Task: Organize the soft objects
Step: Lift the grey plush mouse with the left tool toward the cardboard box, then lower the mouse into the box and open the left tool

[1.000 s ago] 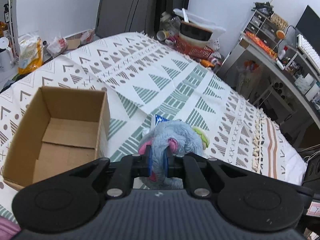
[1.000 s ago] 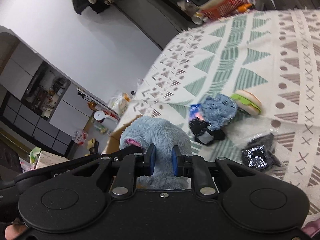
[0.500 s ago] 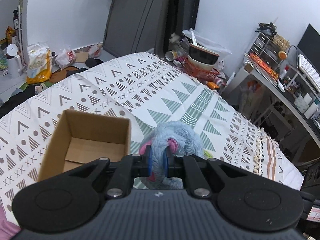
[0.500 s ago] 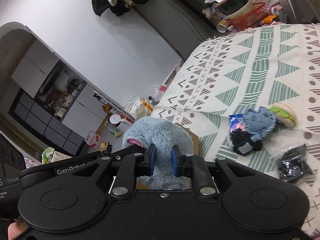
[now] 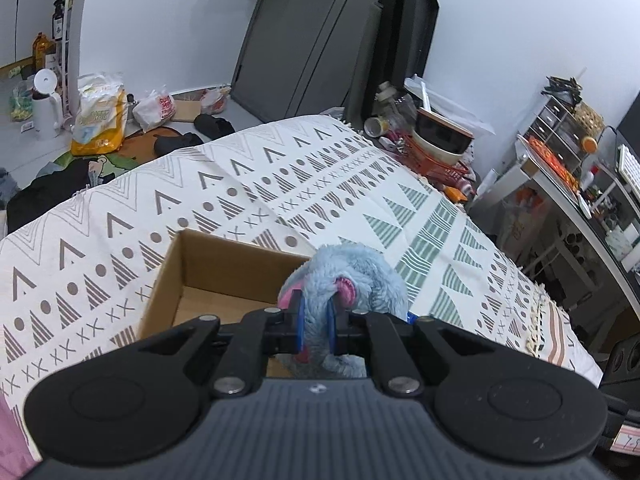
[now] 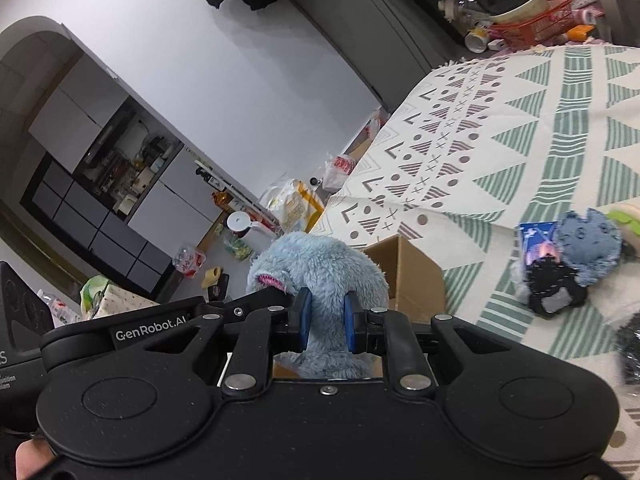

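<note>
A fluffy blue plush toy (image 5: 352, 276) with pink patches hangs in the air, held from both sides. My left gripper (image 5: 315, 322) is shut on one part of it, and my right gripper (image 6: 325, 322) is shut on another part of the plush toy (image 6: 320, 264). The toy hangs over the near right corner of an open cardboard box (image 5: 216, 276), which sits on the patterned bedspread (image 5: 248, 184). In the right wrist view the cardboard box (image 6: 412, 276) shows just behind the toy. The left gripper's black body crosses the lower left of that view.
On the bedspread (image 6: 520, 128) to the right lie a smaller blue plush (image 6: 588, 240), a black soft item (image 6: 554, 284), a green and tan burger toy (image 6: 626, 220) and a dark bag (image 6: 632, 356). Past the bed's far end are a red basket (image 5: 436, 156), floor clutter (image 5: 100, 120) and a desk (image 5: 576, 188).
Both grippers have lifted the blue plush and carried it left, from beside the box to above its near right corner. The box and bed now look farther below.
</note>
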`<action>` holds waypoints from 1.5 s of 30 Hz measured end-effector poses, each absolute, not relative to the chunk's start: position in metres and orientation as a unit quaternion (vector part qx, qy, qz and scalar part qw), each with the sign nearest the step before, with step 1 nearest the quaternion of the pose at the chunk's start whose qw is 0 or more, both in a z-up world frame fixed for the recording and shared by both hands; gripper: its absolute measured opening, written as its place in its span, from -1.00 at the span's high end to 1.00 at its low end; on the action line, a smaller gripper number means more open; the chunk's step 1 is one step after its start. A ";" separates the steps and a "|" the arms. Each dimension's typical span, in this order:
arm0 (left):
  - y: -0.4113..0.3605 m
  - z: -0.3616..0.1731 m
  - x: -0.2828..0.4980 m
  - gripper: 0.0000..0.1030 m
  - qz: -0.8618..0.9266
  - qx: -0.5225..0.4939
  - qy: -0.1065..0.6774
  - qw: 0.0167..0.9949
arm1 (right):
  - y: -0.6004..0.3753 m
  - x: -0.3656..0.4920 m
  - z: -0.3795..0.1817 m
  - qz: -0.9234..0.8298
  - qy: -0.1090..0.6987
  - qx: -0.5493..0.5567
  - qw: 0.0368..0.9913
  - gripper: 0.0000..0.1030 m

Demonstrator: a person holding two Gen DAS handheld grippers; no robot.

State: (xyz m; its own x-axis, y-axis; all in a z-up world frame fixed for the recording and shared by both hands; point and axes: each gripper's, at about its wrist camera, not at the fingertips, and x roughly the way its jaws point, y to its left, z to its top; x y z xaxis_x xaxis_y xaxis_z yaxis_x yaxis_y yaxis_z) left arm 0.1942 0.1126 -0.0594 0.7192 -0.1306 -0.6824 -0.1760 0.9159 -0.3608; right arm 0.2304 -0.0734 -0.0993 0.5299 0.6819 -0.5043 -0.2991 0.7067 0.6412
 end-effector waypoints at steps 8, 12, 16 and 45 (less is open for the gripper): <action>0.145 -0.079 0.204 0.82 0.018 -0.225 0.380 0.897 | -0.046 0.242 -0.115 0.299 0.401 0.236 0.833 0.66; 0.159 -0.093 0.210 0.82 0.023 -0.236 0.389 0.890 | -0.033 0.248 -0.125 0.298 0.414 0.230 0.829 0.66; 0.172 -0.107 0.216 0.82 0.028 -0.247 0.399 0.883 | -0.019 0.252 -0.134 0.299 0.425 0.219 0.826 0.66; 0.175 -0.102 0.221 -0.04 0.102 -0.196 0.431 0.875 | -0.031 0.240 -0.119 0.258 0.420 0.181 0.851 -0.11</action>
State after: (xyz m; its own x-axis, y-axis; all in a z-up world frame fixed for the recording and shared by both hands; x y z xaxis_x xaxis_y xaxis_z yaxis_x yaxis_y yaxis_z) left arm 0.2208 0.1745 -0.1018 0.6079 0.0101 -0.7940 -0.3478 0.9023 -0.2548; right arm 0.2399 -0.0310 -0.1188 0.5130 0.5919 -0.6217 -0.2868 0.8008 0.5258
